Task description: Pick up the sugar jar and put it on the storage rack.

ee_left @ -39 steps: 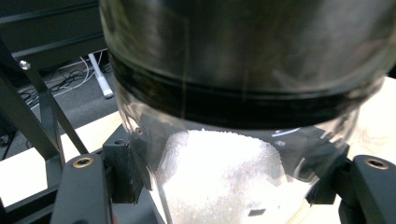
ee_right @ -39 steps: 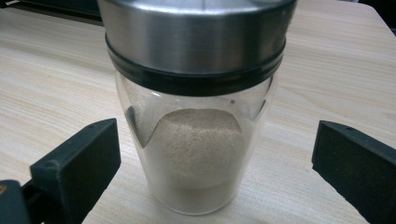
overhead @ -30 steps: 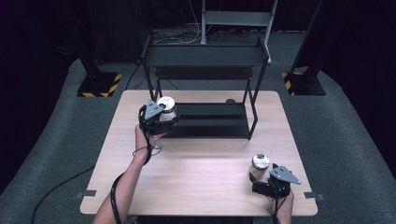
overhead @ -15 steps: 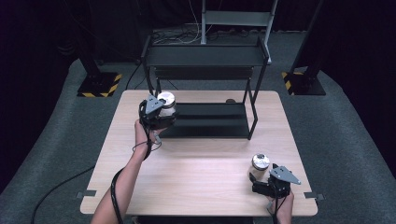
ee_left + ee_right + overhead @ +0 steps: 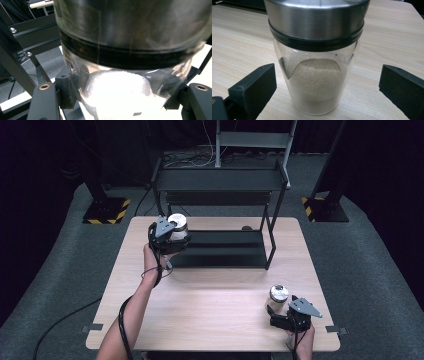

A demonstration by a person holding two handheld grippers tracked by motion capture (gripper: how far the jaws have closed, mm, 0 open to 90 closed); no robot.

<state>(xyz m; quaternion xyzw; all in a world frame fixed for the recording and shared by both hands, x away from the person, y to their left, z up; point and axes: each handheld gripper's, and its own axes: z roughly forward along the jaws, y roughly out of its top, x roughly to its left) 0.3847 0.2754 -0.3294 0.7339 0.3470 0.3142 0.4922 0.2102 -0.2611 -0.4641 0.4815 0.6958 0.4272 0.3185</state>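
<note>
**Two shakers, one lifted at the rack, one standing between wide jaws**

From the high view, the left gripper (image 5: pixel 172 236) is clamped on a shaker (image 5: pixel 178 226) of white grains, held up off the table (image 5: pixel 210 320). Just beyond and to the right of it stands the black rack (image 5: pixel 220 245), whose lower shelf lies close under the shaker and whose left post rises right beside it. A small dark thing sits on the table behind the shelf, too small to make out. The right gripper (image 5: pixel 277 312) rests near the front right corner, its jaws standing wide with the second shaker (image 5: pixel 279 295) upright on the wood between them, not pinched.

In the left gripper view, the white shaker (image 5: pixel 120 95) sits hard between the jaws, its steel lid cut off by the top edge and blurred. Rack bars (image 5: pixel 17 67) cross to the left of the jaws, close in.

In the right gripper view, the shaker (image 5: pixel 317 75) holds tan powder and stands on the table (image 5: pixel 242 37), with clear gaps to the jaw on either side. Its lid top is cut off.
</note>
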